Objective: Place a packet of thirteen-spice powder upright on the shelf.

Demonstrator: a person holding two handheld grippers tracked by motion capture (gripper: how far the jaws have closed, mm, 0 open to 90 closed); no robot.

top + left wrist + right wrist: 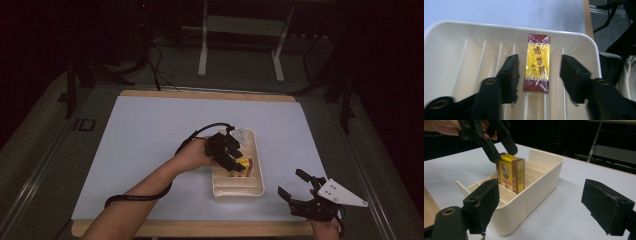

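A yellow and dark-red box (537,63) with a portrait on its face stands upright between the dividers of a cream slotted tray (239,192). My left gripper (540,57) hangs right above it, jaws open, one on each side of the box's top with a small gap to each pad. From the right gripper view the box (511,173) rises out of the tray (529,202) with the left gripper (504,155) over its top. My right gripper (290,182) rests open and empty near the table's front right, its jaws pointed at the tray.
The tray sits right of centre on a white mat (150,135) that covers a wooden table. A black cable (145,196) trails along the left forearm. Metal stand legs (202,55) are on the floor beyond the far edge.
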